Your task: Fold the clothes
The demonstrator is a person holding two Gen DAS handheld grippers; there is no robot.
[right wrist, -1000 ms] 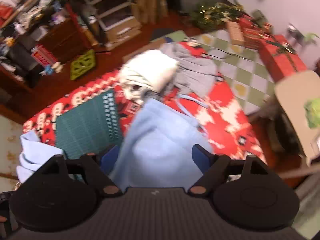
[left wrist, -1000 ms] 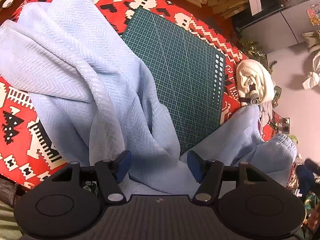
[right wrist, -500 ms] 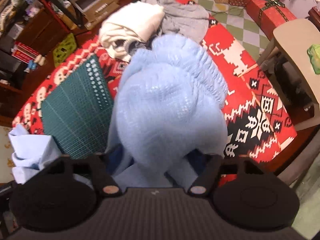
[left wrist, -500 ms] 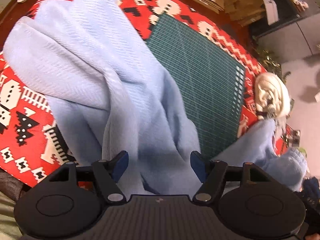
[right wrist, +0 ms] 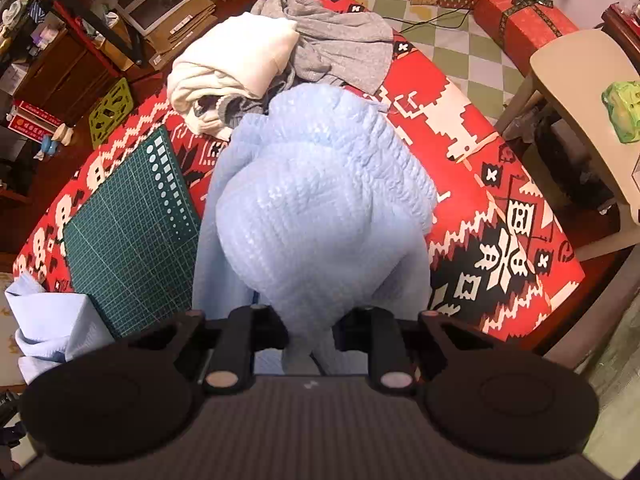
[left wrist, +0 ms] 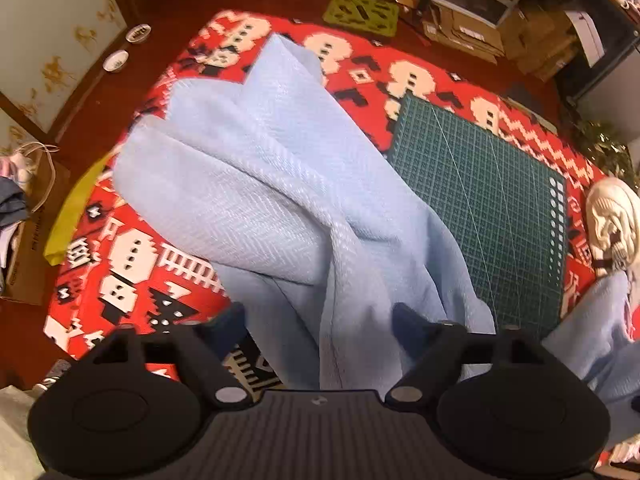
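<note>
A light blue knitted garment [left wrist: 256, 184] lies crumpled across the red patterned tablecloth [left wrist: 132, 256] and partly over a green cutting mat [left wrist: 480, 208]. My left gripper [left wrist: 318, 326] hangs over its near folds. Its jaws are opening and stand wide, with loose cloth between them that the pads do not press. In the right wrist view the other end of the garment [right wrist: 320, 200] rises in a rounded bunch. My right gripper [right wrist: 310, 332] is closing on a narrow pinch of that cloth, and its pads squeeze the fabric.
A cream garment [right wrist: 236, 64] and a grey garment [right wrist: 340, 44] lie heaped at the table's far end. A beige chair [right wrist: 580, 92] stands to the right, with wrapped gift boxes [right wrist: 520, 12] behind it. A yellow strip [left wrist: 72, 216] hangs at the table's left edge. Shelves and boxes ring the floor.
My left fingers have spread wider and the view has swung further over the table. My right gripper has come down onto the blue bunch and its fingers have drawn in on the cloth.
</note>
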